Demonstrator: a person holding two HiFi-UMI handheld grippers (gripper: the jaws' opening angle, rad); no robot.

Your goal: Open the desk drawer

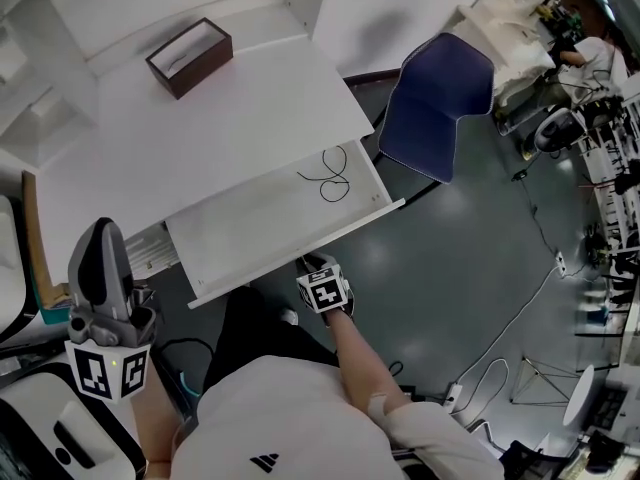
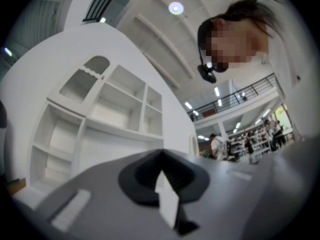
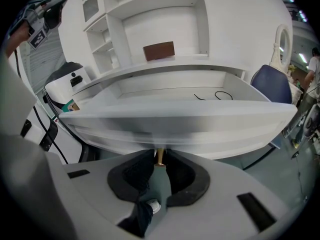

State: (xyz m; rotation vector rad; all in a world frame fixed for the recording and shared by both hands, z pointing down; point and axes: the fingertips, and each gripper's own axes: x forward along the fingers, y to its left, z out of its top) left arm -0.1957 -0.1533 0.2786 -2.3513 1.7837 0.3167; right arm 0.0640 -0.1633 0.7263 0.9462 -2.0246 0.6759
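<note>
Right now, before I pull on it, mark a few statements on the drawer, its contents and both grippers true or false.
The drawer is pulled out. True.
The right gripper has its jaws closed on the drawer's knob. True.
The drawer is empty. False: a black cable lies in it.
The brown box sits inside the drawer. False: it stands on the desk top.
The left gripper holds the drawer front. False: it is off to the side, touching nothing.

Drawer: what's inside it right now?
A thin black cord lies looped near the right end of the drawer. The back part sits under the desktop, so anything there is hidden.
</note>
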